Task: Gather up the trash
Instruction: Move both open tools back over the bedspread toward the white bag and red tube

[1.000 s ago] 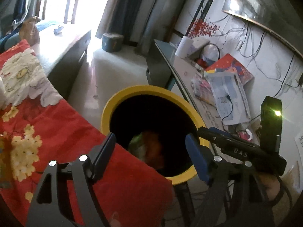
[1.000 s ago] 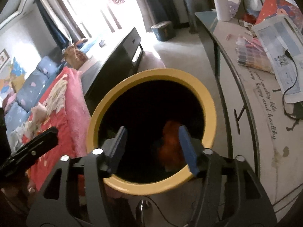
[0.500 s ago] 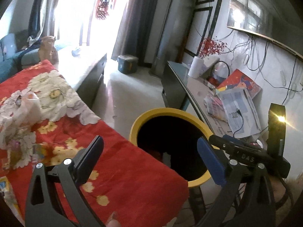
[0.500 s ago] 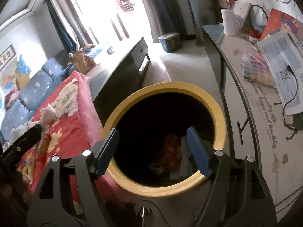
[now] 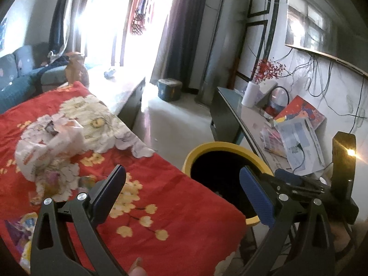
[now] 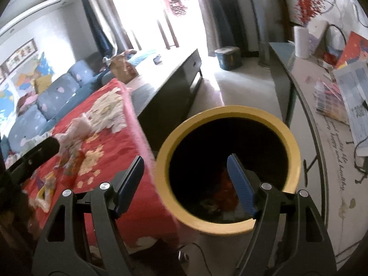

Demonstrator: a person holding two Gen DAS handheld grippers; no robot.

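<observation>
A yellow-rimmed black bin (image 5: 220, 148) (image 6: 294, 147) stands beside a table under a red flowered cloth (image 5: 174, 209) (image 6: 110, 135). Orange and white trash (image 6: 226, 189) lies in its bottom. A crumpled white plastic bag (image 5: 49, 143) and small wrappers (image 5: 49, 185) lie on the cloth; they also show in the right wrist view (image 6: 73, 138). My left gripper (image 5: 184, 194) is open and empty over the cloth's edge, left of the bin. My right gripper (image 6: 186, 179) is open and empty, above the bin's near rim.
A glass desk (image 5: 250, 115) (image 6: 322, 115) with papers, cables and a paper roll stands right of the bin. A dark low cabinet (image 6: 170, 87) and a blue sofa (image 6: 46, 105) lie beyond the cloth. A small lidded box (image 5: 169, 89) stands on the floor by the curtains.
Both grippers have pulled back and up from the bin, jaws wider. The left has swung left over the red cloth, bringing the white bag into view.
</observation>
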